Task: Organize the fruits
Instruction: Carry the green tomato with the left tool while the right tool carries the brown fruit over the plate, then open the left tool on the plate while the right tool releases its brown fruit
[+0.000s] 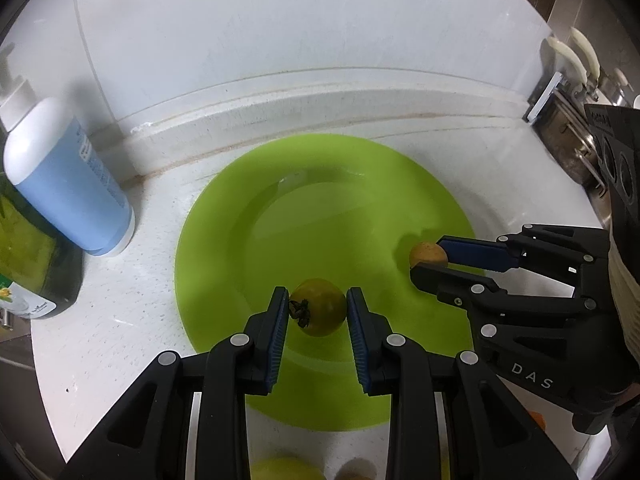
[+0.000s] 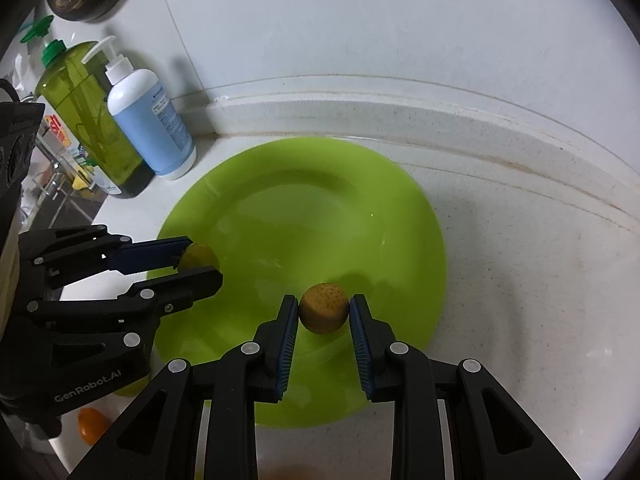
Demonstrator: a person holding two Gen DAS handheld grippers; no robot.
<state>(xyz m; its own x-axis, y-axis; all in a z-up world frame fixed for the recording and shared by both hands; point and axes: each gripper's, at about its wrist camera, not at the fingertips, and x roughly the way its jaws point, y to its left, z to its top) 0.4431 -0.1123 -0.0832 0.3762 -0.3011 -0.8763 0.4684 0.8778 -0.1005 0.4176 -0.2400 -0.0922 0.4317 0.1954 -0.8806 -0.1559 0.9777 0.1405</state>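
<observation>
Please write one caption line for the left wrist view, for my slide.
Left gripper holds a stemmed fruit over the green plate.

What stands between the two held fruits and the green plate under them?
Nothing visible does. The left gripper holds a tomato and the right gripper a small orange fruit, both over the bare plate. No other thing lies on it.

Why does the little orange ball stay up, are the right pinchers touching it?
Touching. In the right wrist view, both blue pads of the right gripper press against the sides of the small orange fruit, holding it above the green plate.
</observation>
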